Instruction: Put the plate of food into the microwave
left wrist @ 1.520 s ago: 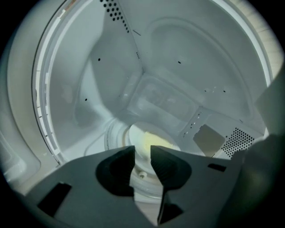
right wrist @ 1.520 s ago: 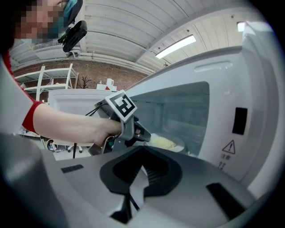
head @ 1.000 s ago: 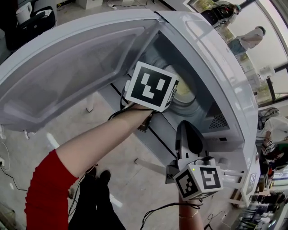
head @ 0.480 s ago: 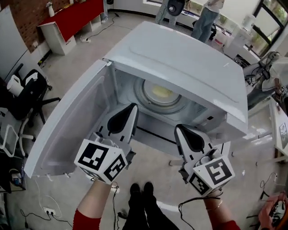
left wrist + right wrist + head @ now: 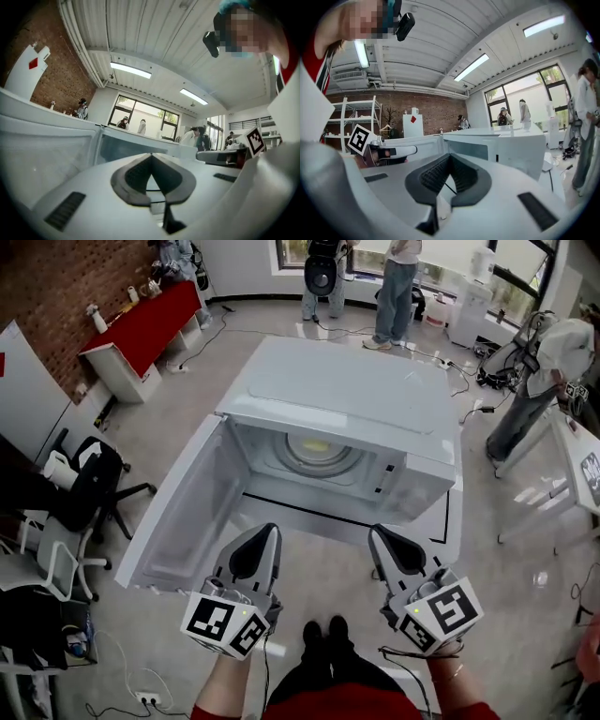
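The white microwave stands with its door swung wide to the left. Inside, a plate of yellowish food rests on the round turntable. My left gripper and right gripper hover side by side in front of the opening, well short of it. Both are shut with nothing between the jaws. The left gripper view shows its dark pads pressed together, with the microwave behind them. The right gripper view shows the same for its pads, with the microwave ahead.
A black office chair stands left of the door, and a red cabinet lines the brick wall. People stand at the back, and another person is at the right by a table.
My left gripper has drawn back out of the microwave cavity to beside the right one. The plate stays on the turntable. The head view has pulled back and up.
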Motion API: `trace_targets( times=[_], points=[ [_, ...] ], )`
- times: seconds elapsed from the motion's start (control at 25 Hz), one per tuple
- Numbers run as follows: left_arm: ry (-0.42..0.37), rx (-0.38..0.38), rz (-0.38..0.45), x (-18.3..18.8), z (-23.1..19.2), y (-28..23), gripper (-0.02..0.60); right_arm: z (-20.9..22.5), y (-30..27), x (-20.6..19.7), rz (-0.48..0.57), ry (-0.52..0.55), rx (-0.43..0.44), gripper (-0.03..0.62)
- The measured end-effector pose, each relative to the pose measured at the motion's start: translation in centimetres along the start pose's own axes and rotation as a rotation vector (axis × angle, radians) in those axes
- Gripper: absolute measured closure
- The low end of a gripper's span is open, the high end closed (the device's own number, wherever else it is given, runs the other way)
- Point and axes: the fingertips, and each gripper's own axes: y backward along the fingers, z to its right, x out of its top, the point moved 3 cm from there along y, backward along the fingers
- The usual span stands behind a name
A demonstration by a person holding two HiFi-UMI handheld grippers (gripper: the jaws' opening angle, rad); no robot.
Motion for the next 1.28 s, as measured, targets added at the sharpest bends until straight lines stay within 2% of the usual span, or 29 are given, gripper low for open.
trace_targets(
  times=[0.16,0.36,0.48,0.68,0.96,1.28],
  points=[
    [-0.107,0.017,-0.024,0.2,2.4,0.7,0.574,0.9,2.7,-0.4,0.005,-0.005,-0.018,0.582],
    [-0.174,0.047,-0.027,0.5,4.4,1.7,0.574,0.8,4.6,-1.5,-0.020,-0.027,-0.014,0.582],
    [-0.159,0.053,-0.028,0.0,5.7,2.6,0.574,0.7,5.7,-1.8,-0.020,-0.036,-0.008,0.582],
    [-0.088,0.067,-0.009,-0.6,6.6,3.7,0.574,0.6,6.5,-1.4,-0.007,-0.038,0.009,0.583],
    [-0.139,0.056,-0.020,-0.7,8.2,3.8,0.574,0.2,6.7,-1.0,0.009,0.004,0.024,0.582],
    [-0.118,0.053,-0.016,-0.9,8.6,4.1,0.574,-0.5,6.6,-1.4,-0.001,0.036,0.047,0.583]
  ],
)
